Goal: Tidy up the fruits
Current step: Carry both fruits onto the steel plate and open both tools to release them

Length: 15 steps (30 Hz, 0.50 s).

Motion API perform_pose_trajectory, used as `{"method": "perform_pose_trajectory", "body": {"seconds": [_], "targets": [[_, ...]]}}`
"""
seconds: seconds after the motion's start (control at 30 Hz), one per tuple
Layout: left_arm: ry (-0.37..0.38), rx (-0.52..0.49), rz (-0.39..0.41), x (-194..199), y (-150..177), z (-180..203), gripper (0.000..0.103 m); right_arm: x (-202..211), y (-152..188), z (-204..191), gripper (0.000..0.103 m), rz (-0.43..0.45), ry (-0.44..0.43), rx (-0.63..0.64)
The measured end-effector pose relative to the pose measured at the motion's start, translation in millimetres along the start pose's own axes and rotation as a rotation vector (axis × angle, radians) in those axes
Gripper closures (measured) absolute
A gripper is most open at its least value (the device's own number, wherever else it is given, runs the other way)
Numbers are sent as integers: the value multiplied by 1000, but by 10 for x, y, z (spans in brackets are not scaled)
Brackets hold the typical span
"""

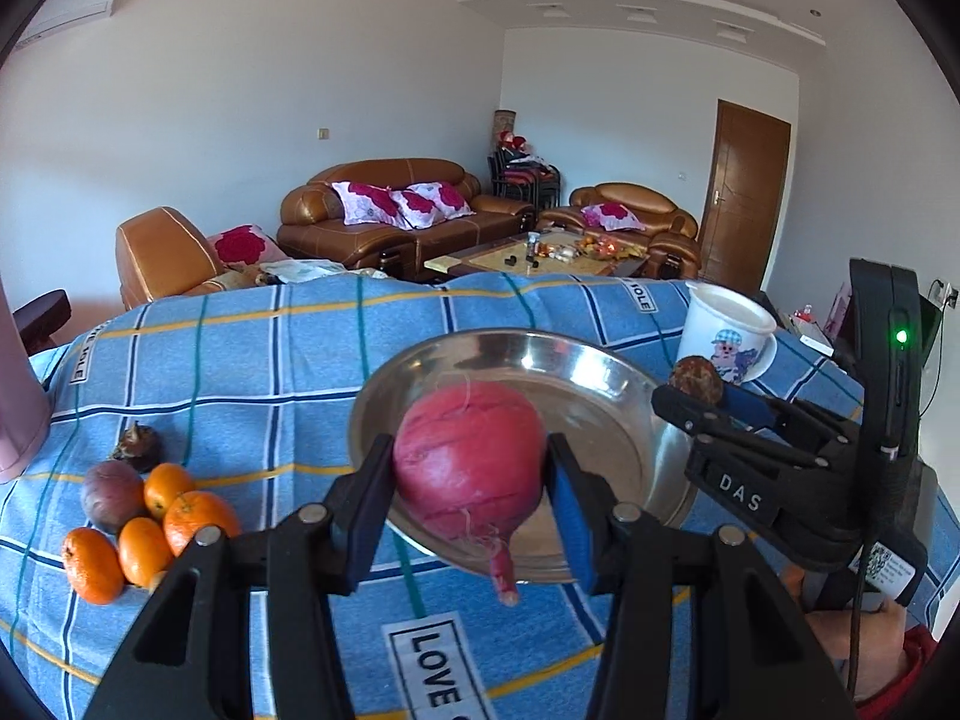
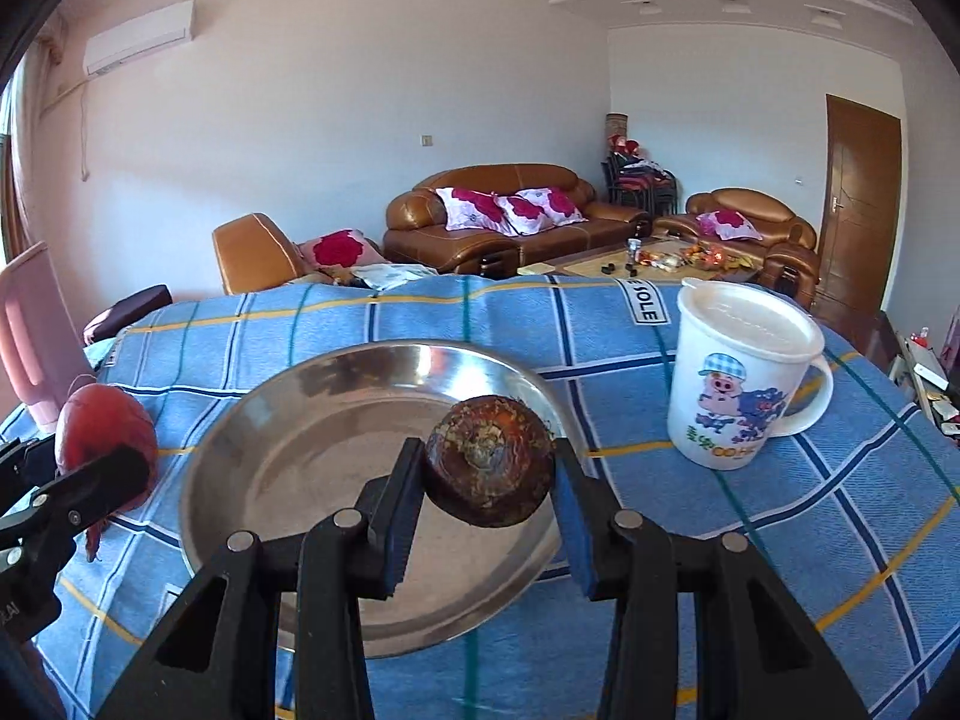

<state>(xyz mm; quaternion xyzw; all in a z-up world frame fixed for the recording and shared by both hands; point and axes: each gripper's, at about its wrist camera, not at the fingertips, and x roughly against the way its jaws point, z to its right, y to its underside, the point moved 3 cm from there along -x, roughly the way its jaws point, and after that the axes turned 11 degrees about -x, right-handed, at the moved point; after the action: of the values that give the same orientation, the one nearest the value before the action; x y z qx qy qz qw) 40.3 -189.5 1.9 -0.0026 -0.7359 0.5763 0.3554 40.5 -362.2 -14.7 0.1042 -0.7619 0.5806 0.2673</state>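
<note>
1. The left claw (image 1: 471, 489) is clenched on a red radish (image 1: 471, 456), which sits squarely between its two fingers, root tip pointing down toward the camera.
2. The radish hangs over the near rim of a steel plate (image 1: 600, 414) that lies on the counter, which is covered by a blue checked cloth (image 1: 240, 360).
3. The right claw (image 2: 489, 501) is grasping a dark brown round fruit (image 2: 489, 468), pinched between its blue-padded fingers above the right half of the same plate (image 2: 300, 462).
4. From the right wrist view the radish (image 2: 105, 438) shows at the left, just beside the plate's rim, held in the left claw.
5. From the left wrist view the brown fruit (image 1: 696, 379) shows at the plate's far right edge, at the tip of the right claw.
6. On the cloth to the left lie several oranges (image 1: 201, 516), touching one another, with a purple round fruit (image 1: 111, 495) against them and a small dark bulb (image 1: 138, 447) just behind.
7. A white lidded mug (image 2: 741, 384) with a cartoon print stands upright to the right of the plate, apart from it.
</note>
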Motion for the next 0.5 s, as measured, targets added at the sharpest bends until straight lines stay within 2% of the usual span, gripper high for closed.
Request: {"method": "perform_pose_trajectory", "body": {"seconds": [0.33, 0.5], "targets": [[37, -11, -78, -482, -23, 309, 52, -238, -5, 100, 59, -114, -5, -4], [26, -22, -128, -605, 62, 327, 52, -236, 28, 57, 59, -119, 15, 20]]}}
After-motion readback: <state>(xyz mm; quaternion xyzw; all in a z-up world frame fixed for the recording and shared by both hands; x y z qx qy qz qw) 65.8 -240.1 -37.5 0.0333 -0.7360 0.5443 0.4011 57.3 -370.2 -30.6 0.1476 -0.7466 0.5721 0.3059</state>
